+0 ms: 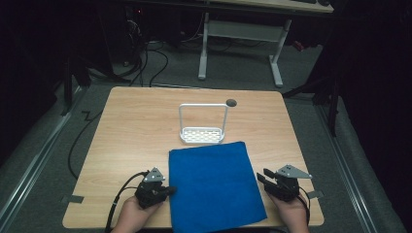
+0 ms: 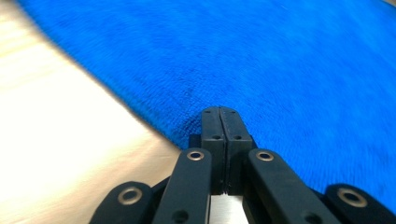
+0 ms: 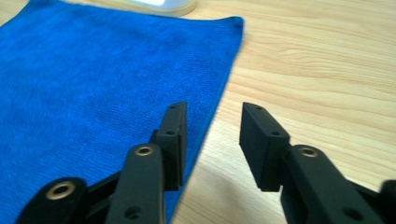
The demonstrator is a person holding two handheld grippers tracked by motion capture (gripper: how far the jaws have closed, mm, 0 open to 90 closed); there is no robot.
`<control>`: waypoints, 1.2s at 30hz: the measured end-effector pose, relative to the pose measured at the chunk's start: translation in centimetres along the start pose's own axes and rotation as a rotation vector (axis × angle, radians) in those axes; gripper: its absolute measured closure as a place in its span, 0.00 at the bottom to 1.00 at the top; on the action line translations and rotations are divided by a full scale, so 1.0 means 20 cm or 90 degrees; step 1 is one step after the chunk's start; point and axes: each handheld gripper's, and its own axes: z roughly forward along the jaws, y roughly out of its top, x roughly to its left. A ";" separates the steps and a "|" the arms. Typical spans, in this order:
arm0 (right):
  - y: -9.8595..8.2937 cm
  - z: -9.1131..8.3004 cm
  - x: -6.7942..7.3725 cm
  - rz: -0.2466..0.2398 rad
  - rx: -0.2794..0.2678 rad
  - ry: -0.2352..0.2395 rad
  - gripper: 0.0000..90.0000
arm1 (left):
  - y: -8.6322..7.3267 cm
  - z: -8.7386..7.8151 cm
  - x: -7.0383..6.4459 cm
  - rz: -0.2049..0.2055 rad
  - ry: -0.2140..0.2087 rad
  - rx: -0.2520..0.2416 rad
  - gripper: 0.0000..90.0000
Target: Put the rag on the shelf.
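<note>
A blue cloth lies flat on the wooden table, its near edge at the table's front. My left gripper is at the cloth's left edge. In the left gripper view the gripper is shut, its tips resting at the rim of the cloth, and no fabric shows between the jaws. My right gripper is at the cloth's right edge. In the right gripper view it stands open, one jaw over the cloth and the other over bare wood.
A white perforated rack with a tall hoop handle stands just beyond the cloth's far edge; its base shows in the right gripper view. A grey round cap sits behind it. White desk legs and cables lie on the floor beyond.
</note>
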 end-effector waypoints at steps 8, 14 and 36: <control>0.10 0.17 0.07 -0.042 0.036 0.007 1.00 | 0.06 0.04 -0.01 -0.008 0.021 -0.041 0.79; 0.11 0.27 0.08 -0.064 0.088 -0.004 1.00 | 0.06 0.07 0.02 -0.017 0.024 -0.036 0.74; 0.01 0.16 0.30 -0.118 0.102 0.095 0.98 | -0.13 -0.13 0.06 -0.048 0.003 -0.038 0.74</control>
